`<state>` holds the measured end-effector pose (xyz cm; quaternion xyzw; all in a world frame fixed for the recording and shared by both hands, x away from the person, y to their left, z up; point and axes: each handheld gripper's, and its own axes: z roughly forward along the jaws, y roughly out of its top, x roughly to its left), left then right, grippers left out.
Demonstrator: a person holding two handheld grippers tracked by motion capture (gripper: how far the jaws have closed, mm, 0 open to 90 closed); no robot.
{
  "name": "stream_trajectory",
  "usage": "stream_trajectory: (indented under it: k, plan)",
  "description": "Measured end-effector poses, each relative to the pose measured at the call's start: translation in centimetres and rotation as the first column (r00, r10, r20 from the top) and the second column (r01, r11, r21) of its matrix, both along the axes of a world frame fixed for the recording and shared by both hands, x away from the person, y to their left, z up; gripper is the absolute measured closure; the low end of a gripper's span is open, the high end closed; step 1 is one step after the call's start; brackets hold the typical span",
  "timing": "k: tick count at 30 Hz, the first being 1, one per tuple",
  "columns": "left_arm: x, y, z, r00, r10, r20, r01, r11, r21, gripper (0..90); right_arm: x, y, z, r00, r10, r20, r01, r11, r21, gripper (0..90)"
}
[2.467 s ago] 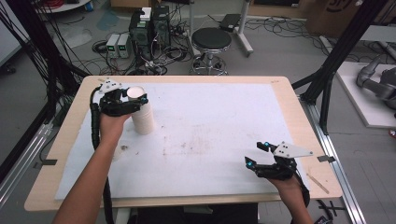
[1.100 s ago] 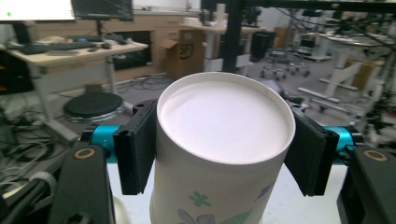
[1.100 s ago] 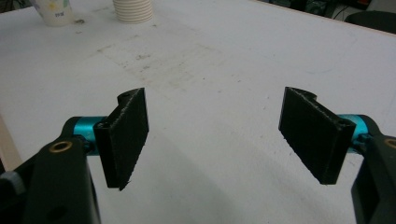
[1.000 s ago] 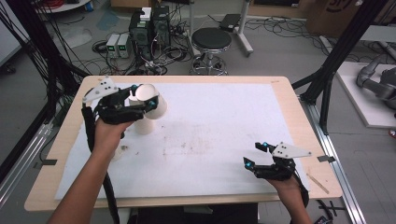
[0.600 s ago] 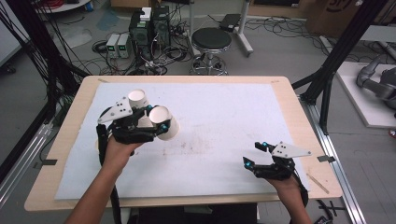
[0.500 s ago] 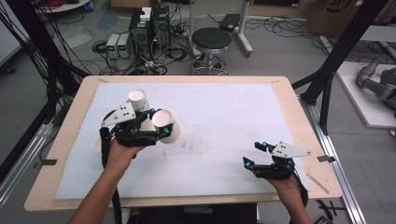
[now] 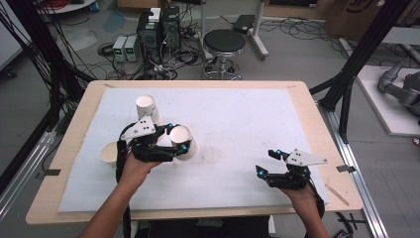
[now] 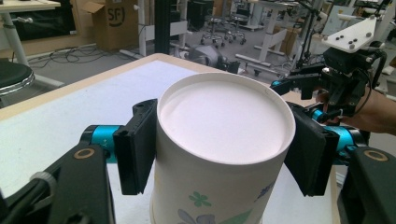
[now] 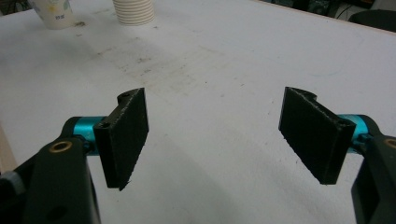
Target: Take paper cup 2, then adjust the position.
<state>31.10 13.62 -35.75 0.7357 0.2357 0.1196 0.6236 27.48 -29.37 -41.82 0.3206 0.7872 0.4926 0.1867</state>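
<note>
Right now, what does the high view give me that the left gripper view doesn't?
High view, not the left gripper view: an upturned cup behind the left hand, another cup beside that wrist, and computer towers on the floor.
Left gripper view, not the high view: the flower print on the held cup, with both pads against its wall.
Shared: the held cup, the white mat and the open right gripper.

The left gripper (image 7: 177,140) sits over the left-centre of the table, its two black jaws pressed against opposite sides of a paper cup (image 8: 219,154), apparently lifted clear of the surface. The right gripper (image 7: 266,162) hovers low near the table's front right, jaws spread wide with nothing between them.
</note>
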Motion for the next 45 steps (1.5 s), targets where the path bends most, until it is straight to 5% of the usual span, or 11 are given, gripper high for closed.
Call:
stream_trajectory:
  k: [9, 27, 36, 45]
  plan:
    - [-0.4, -0.2, -1.3, 0.9998, 0.004, -0.020, -0.004, 1.0000, -0.007, 33.2, -0.1, 0.3, 0.0, 1.0000, 0.009, -0.001, -0.009, 1.0000, 0.002, 24.6]
    - [-0.6, -0.7, -1.8, 0.9992, -0.024, -0.031, 0.024, 0.9995, -0.020, 33.2, -0.1, 0.8, 0.1, 0.9995, 0.031, -0.006, -0.031, 0.9993, 0.019, 24.6]
    - [-0.9, -2.0, -2.0, 0.9967, -0.076, -0.029, 0.075, 0.9968, -0.026, 33.2, -0.5, 1.8, 0.3, 0.9940, 0.108, -0.020, -0.107, 0.9933, 0.044, 24.5]
    - [-1.2, -3.3, -2.1, 0.9896, -0.139, -0.035, 0.139, 0.9902, -0.013, 33.2, -0.5, 3.5, 0.6, 0.9759, 0.216, -0.028, -0.214, 0.9741, 0.073, 24.5]
